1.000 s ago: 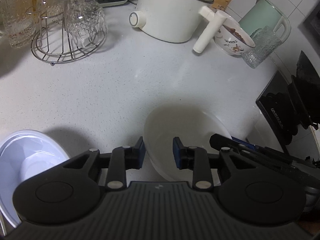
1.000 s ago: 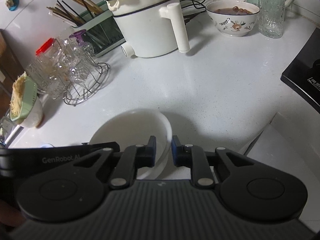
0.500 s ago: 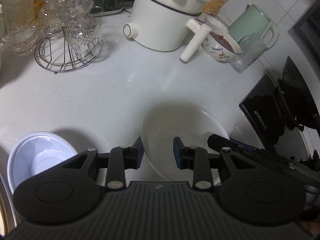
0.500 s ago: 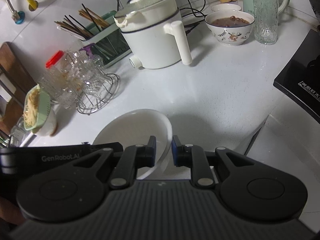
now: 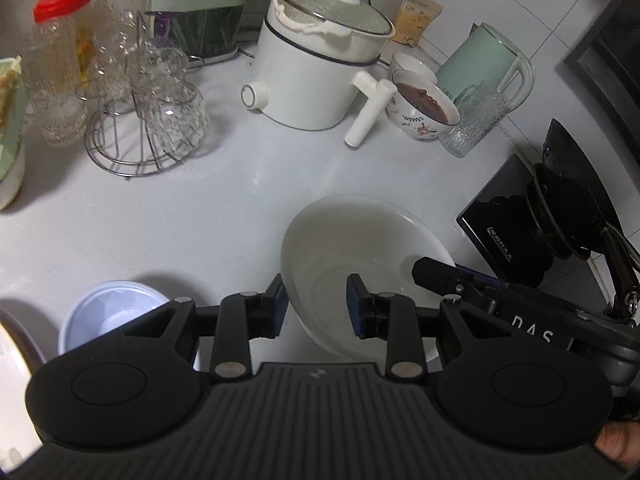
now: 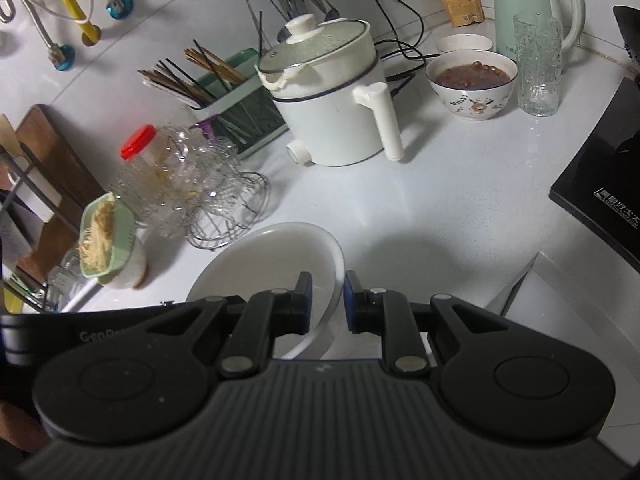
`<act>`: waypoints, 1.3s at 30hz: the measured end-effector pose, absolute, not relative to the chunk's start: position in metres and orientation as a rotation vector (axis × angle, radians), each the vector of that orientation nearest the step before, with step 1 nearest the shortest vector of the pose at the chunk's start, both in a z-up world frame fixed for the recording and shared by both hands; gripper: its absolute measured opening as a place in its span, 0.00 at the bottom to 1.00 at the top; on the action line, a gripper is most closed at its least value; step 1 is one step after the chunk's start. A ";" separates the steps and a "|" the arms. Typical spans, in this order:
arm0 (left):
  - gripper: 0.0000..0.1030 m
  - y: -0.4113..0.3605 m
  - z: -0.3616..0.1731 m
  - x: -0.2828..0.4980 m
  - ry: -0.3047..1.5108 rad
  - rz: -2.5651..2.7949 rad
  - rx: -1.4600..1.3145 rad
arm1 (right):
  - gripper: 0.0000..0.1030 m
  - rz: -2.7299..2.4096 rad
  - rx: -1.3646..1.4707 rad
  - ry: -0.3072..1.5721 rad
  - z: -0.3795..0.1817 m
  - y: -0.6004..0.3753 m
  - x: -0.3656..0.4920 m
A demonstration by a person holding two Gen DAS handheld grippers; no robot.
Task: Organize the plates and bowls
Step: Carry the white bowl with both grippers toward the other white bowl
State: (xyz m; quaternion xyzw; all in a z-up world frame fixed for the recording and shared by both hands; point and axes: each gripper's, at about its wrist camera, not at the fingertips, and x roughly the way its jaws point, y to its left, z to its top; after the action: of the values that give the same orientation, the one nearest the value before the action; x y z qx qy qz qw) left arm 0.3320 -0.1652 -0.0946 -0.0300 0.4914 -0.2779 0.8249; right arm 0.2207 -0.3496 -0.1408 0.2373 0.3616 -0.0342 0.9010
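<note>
Both grippers, left (image 5: 316, 302) and right (image 6: 325, 302), clamped on the bowl (image 5: 352, 240) rim, have lifted it; blue bowl (image 5: 108, 316) waits at eight o'clock.

Light is dim and cool, falling from above. Beside the white bowl (image 6: 276, 256) a soft round shadow darkens the counter (image 6: 440, 200). Small glints mark the pot lid (image 5: 340, 12) behind it. Fisheye bending curves both views' edges; corners go dark and soft.

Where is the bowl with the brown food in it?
In the right wrist view, the flower-patterned white bowl of brown food sits at the counter's back right, between the white lidded pot and the ribbed glass.
</note>
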 end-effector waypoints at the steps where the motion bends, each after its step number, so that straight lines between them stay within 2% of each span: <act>1: 0.34 -0.162 -0.092 0.332 1.042 -0.585 -0.066 | 0.19 -0.063 0.490 0.749 -0.140 -0.348 0.221; 19: 0.34 -0.115 -0.072 0.330 1.015 -0.491 -0.127 | 0.19 0.068 0.453 0.773 -0.120 -0.316 0.240; 23: 0.38 -0.105 -0.069 0.324 0.999 -0.454 -0.115 | 0.19 0.102 0.444 0.785 -0.115 -0.305 0.243; 39: 0.38 -0.059 -0.096 0.299 0.991 -0.274 -0.171 | 0.21 0.314 0.366 0.815 -0.130 -0.264 0.252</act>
State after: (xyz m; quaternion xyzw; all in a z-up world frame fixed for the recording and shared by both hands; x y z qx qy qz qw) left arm 0.2991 -0.0585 -0.0961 -0.0817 0.4735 -0.1311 0.8671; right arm 0.2524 -0.2642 -0.1295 0.1763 0.3926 0.1514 0.8899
